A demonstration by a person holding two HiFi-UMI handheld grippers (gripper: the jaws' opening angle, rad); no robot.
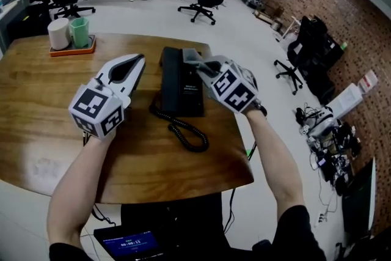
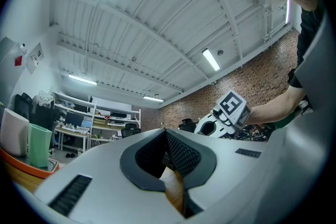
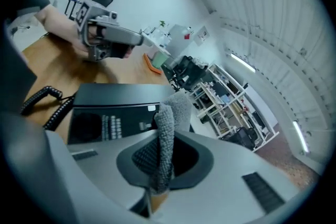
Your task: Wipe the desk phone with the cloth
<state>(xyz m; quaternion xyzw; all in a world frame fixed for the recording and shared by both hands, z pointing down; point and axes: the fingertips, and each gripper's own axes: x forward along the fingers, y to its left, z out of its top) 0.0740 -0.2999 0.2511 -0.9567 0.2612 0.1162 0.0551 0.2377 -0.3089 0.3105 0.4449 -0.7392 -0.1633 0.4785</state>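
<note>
Right gripper point(image 1: 198, 64) clenched on grey knit cloth point(image 3: 170, 113); cloth hangs over far edge of desk phone point(image 1: 181, 87), at phone's 1 o'clock. Left gripper point(image 1: 139, 60) closed, nothing in it, just beside phone at 9 o'clock. Phone black, flat on middle of wooden table point(image 1: 36, 88), handset point(image 1: 169, 77) in cradle, coiled cord point(image 1: 185, 132) looping out at 6 o'clock. Orange tray point(image 1: 72, 49) with white cup point(image 1: 58, 33) and green cup point(image 1: 80, 32) at 10 o'clock, well apart.
</note>
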